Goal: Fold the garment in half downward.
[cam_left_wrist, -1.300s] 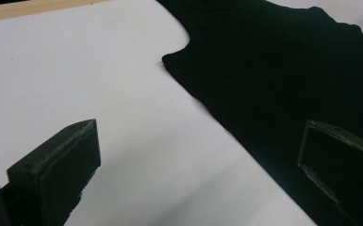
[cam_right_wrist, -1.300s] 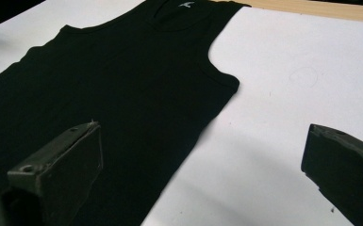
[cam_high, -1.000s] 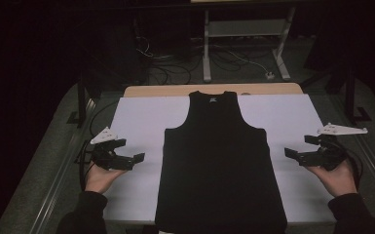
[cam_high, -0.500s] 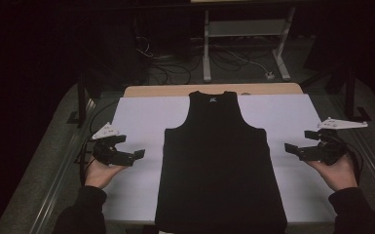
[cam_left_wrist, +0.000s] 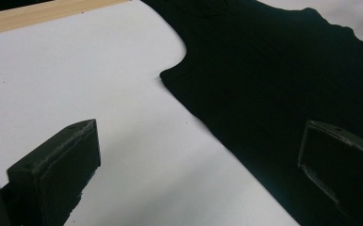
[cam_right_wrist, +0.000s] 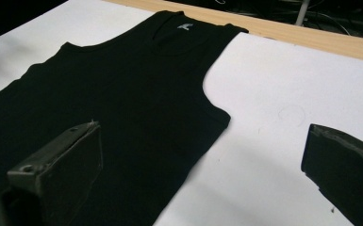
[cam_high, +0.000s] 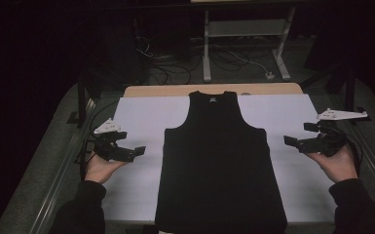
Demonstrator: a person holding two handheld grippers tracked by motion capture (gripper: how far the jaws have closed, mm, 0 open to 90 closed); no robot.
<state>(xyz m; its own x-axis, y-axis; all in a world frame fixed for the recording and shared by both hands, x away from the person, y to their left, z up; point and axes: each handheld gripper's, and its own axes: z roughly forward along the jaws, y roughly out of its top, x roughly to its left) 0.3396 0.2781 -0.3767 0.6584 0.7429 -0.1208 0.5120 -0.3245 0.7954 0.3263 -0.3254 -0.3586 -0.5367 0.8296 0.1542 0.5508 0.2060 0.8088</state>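
Both tongs have barely shifted — your left tongs point(cam_high: 126, 151) and right tongs point(cam_high: 303, 141) hang about where they were a second ago, either side of the black tank top point(cam_high: 220, 161).

You have the tank top lying flat and face up in the middle of the white sheet point(cam_high: 141, 117) on the counter point(cam_high: 175, 90), neck toward the far edge, hem toward you. Left of it, your left tongs stand spread with nothing between them; right of it, your right tongs are spread and empty too. Nothing of the garment is lifted or folded yet — by my reading the handling has not begun, and every fold is still ahead of you.
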